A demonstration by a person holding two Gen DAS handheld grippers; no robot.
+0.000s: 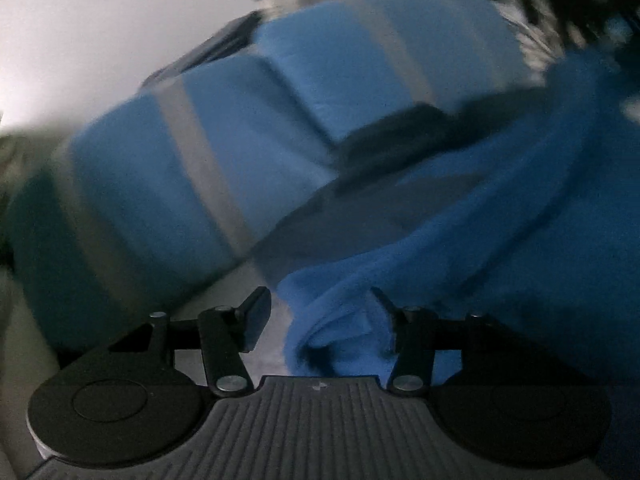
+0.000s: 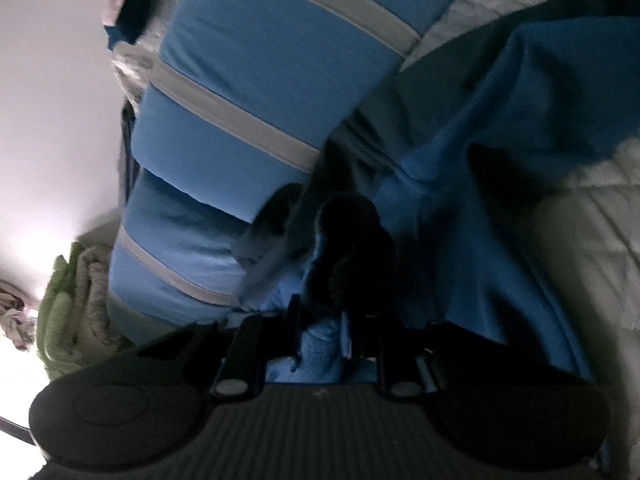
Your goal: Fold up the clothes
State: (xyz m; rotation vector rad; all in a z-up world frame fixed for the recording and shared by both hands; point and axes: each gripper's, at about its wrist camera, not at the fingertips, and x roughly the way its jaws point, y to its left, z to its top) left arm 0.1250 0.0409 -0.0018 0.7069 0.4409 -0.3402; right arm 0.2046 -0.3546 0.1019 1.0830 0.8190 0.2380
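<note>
A blue garment (image 1: 500, 200) fills the right half of the blurred left wrist view. A fold of it hangs between the fingers of my left gripper (image 1: 320, 312) and lies against the right finger (image 1: 386, 312). The left finger stands well apart from it, so the jaws are open and do not press the cloth. In the right wrist view the same blue garment (image 2: 480, 160) runs up and to the right from my right gripper (image 2: 322, 332). That gripper's fingers are close together, with a bunch of blue cloth pinched between them. A dark blurred shape (image 2: 352, 240) sits just beyond the fingertips.
Blue cushions with grey stripes (image 1: 200, 140) (image 2: 260, 80) stand behind the garment against a white wall (image 1: 100, 20). A pale quilted cover (image 2: 600, 220) lies under the garment at the right. A pile of green and pale cloth (image 2: 72, 308) sits at the left.
</note>
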